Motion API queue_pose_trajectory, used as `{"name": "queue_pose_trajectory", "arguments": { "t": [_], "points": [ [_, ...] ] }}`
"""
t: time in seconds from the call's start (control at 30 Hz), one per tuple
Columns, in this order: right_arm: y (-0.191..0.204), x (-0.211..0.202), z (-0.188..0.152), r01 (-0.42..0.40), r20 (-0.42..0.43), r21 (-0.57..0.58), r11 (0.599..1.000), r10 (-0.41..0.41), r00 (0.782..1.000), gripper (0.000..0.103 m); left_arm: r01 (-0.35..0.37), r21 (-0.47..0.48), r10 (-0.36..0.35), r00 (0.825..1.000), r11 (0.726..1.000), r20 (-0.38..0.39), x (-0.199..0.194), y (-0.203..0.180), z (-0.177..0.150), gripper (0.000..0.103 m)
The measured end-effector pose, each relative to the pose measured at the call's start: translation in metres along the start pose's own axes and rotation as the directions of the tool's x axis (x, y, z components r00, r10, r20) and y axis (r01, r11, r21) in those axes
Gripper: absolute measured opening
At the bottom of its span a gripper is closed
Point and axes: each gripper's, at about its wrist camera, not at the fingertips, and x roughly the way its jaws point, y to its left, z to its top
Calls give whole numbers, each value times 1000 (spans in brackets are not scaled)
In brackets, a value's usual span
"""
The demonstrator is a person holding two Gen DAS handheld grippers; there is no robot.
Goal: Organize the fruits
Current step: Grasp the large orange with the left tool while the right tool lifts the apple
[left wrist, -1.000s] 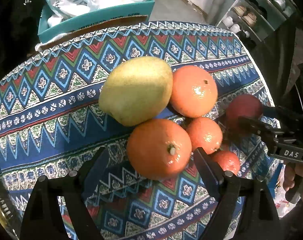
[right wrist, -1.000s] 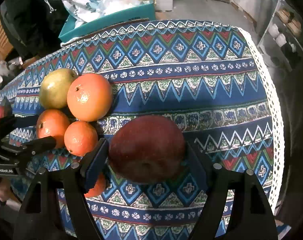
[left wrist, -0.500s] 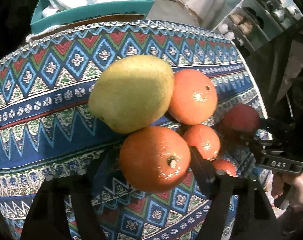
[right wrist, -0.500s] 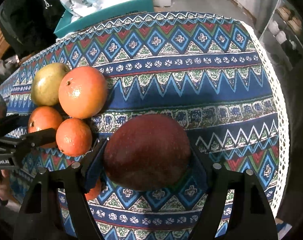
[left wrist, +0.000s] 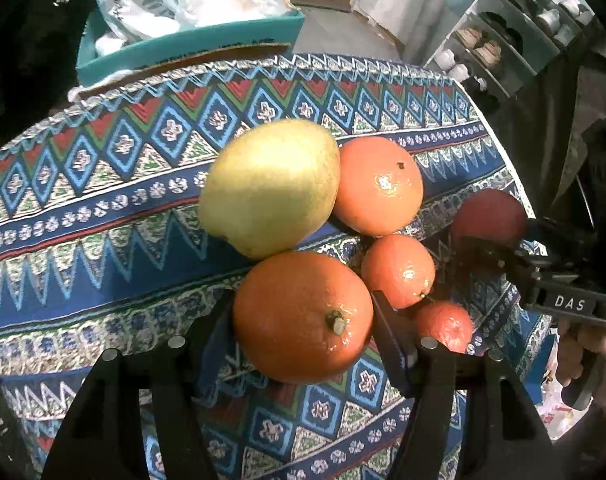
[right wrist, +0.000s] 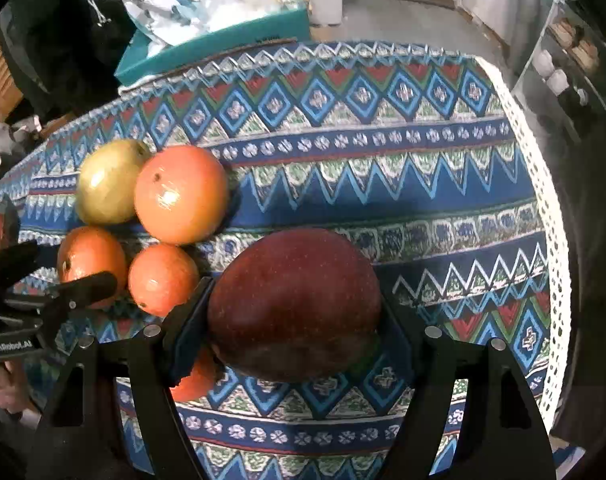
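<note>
The black left gripper (left wrist: 303, 316) is clamping a large, glossy orange with a stubby brown stem (left wrist: 303, 316), over the patterned blue tablecloth (left wrist: 103, 216), touching a yellow-green pear (left wrist: 271, 186). The black right gripper (right wrist: 295, 312) is squeezing a big, speckled dark-red apple (right wrist: 295, 304) beside three smaller oranges.

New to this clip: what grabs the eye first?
Two grips at once: the left gripper is shut on a big orange at the near edge of the fruit cluster, and the right gripper is shut on a dark red apple beside it. Behind sit a yellow-green pear and more oranges on the patterned tablecloth.
</note>
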Motion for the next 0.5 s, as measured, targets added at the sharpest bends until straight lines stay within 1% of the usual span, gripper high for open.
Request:
{"name": "queue_pose_trajectory", "arguments": {
  "t": [0.13, 0.37, 0.5],
  "points": [
    [8, -11, 5, -12, 26, -11, 1000, 12, 1000, 76, 10, -11, -9, 1000, 1000, 22, -19, 2, -4, 67],
    [32, -32, 14, -29, 78, -35, 999, 32, 996, 76, 2, -14, -1, 998, 1000, 64, -51, 7, -8, 67],
    [49, -50, 15, -42, 112, -71, 997, 50, 992, 76, -11, -3, 11, 996, 1000, 92, -70, 9, -10, 67]
  ]
}}
